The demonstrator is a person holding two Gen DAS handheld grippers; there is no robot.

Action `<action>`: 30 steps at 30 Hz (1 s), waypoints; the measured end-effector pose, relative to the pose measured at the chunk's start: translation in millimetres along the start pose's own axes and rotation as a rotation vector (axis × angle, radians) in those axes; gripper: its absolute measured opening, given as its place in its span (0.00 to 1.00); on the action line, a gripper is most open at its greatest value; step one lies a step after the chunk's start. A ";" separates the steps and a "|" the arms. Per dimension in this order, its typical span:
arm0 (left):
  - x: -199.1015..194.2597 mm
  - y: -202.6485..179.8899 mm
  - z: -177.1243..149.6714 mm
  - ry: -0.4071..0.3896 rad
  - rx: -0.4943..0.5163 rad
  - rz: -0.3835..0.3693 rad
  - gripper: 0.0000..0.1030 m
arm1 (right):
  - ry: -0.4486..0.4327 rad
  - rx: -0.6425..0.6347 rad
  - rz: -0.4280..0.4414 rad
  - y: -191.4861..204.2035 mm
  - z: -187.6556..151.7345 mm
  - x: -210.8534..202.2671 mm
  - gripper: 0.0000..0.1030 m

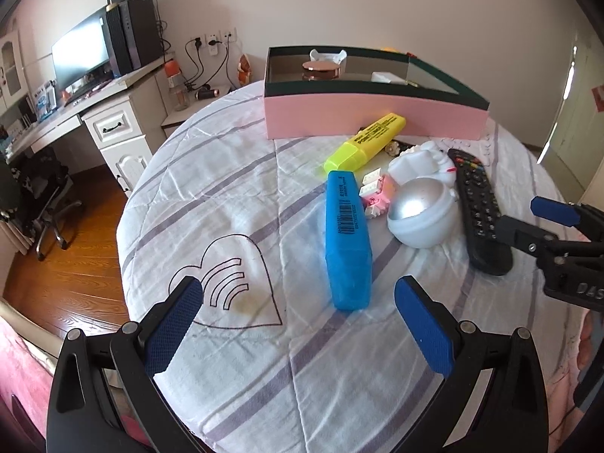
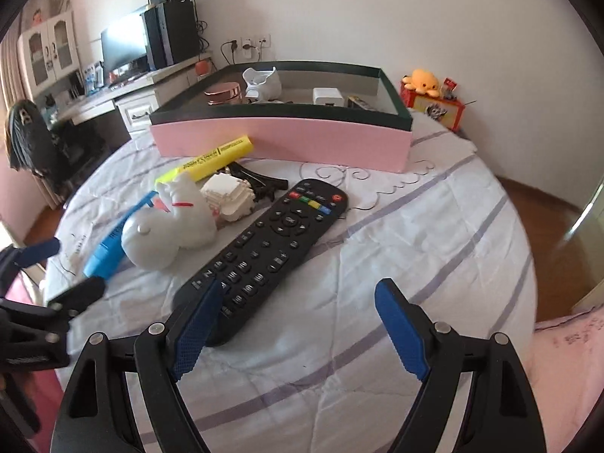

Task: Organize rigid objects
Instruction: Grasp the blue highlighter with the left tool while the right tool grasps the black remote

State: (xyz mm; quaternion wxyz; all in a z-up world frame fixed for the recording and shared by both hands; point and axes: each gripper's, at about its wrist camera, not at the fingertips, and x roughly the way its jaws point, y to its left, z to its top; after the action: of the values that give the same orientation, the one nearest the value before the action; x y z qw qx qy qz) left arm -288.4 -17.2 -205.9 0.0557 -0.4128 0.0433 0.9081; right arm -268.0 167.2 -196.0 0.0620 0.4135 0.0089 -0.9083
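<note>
Highlighters (image 1: 349, 241) number 2, remote (image 2: 264, 249) 1, box (image 1: 373, 113) 1.

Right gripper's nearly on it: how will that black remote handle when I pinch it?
The black remote looks rigid, so it probably won't flex. It is long, and the right gripper is open at its near end, so it may droop. Smooth casing could slip.

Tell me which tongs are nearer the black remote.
Right. The right tongs hang open at the black remote's near end, one finger overlapping it. The left tongs sit open farther left, facing the blue highlighter.
</note>
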 end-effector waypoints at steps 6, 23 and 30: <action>4.7 2.8 3.9 0.007 -0.010 0.021 1.00 | 0.027 0.035 0.061 14.2 7.3 18.3 0.82; 24.9 -0.3 15.8 0.003 -0.017 0.010 0.83 | 0.023 -0.043 -0.061 -5.8 20.6 26.9 0.79; 30.4 -1.4 22.3 -0.008 0.012 -0.036 0.57 | 0.034 -0.036 0.000 -22.5 24.1 38.4 0.44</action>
State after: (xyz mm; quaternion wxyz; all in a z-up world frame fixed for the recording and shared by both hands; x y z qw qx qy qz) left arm -324.6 -11.1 -214.3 0.0748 -0.4095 0.0409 0.9083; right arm -313.8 183.8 -209.8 0.0691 0.4278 0.0262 -0.9009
